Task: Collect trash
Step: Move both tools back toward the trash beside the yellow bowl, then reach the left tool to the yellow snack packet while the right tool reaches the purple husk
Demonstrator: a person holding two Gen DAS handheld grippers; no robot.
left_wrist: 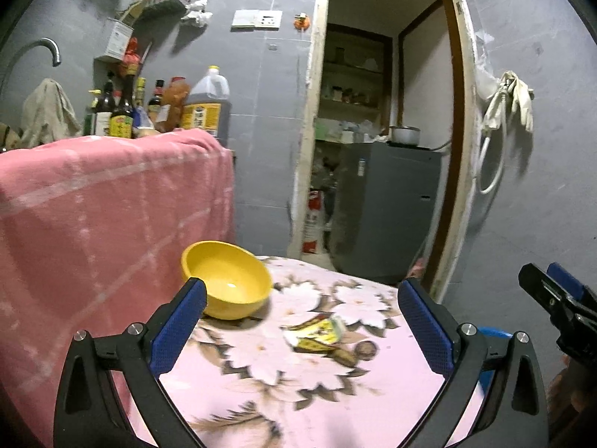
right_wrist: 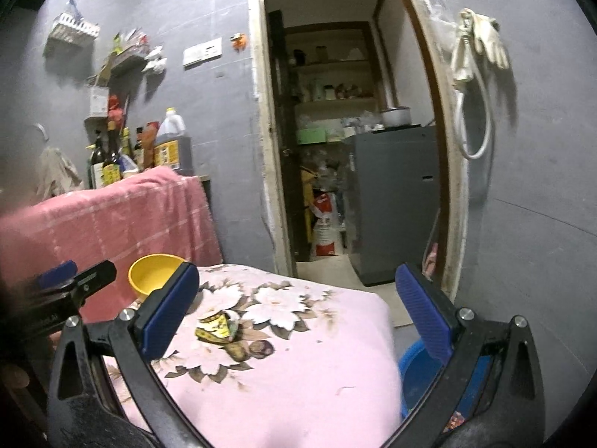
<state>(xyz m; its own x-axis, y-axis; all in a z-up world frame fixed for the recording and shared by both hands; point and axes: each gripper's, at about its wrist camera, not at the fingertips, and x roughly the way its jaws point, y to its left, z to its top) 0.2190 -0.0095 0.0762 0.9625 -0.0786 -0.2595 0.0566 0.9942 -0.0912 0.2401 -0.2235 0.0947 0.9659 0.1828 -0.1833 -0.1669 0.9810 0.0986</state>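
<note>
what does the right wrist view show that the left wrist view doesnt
Only the right wrist view shows the inside of the blue basin beside the table; the left shows merely a blue sliver. Only the left wrist view shows the faucet. Both share the yellow bowl, the crumpled wrapper on the floral tablecloth, the pink towel, and the left gripper and right gripper, open and empty.

Domestic kitchen. Tap [left_wrist: 44,50] over the counter, sauce bottles [left_wrist: 123,112] and oil jug [left_wrist: 207,102], wall racks [left_wrist: 164,0], pantry shelves [left_wrist: 350,71] beyond doorway, rubber gloves [left_wrist: 516,99] hung up.
</note>
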